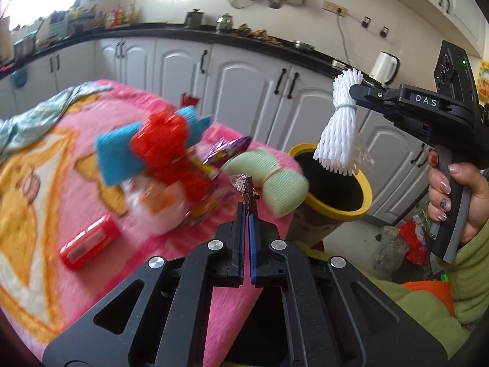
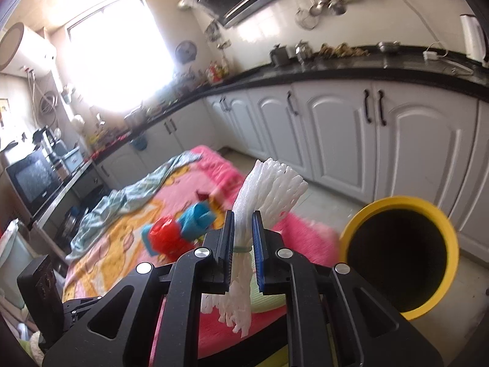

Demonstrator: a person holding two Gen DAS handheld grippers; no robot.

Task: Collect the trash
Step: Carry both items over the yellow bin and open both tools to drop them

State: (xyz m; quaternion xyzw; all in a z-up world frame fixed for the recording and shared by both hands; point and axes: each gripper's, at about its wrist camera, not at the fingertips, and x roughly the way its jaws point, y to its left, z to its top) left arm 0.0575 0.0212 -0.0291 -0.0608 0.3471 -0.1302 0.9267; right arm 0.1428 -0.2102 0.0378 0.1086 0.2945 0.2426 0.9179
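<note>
Pinching wrapper scrap point(image 1: 243, 183) – left tongs point(image 1: 248, 211); right tongs point(image 2: 243, 223) clamp foam net point(image 2: 266, 186) beside bin point(image 2: 400, 257).

A bundle of white foam netting point(image 1: 337, 122), tied at the waist with a pale band, hangs above the open mouth of a yellow-rimmed bin point(image 1: 365, 189) with a dark inside. A small crinkled clear wrapper point(image 1: 243, 183) stands upright, pinched at its lower end.
</note>
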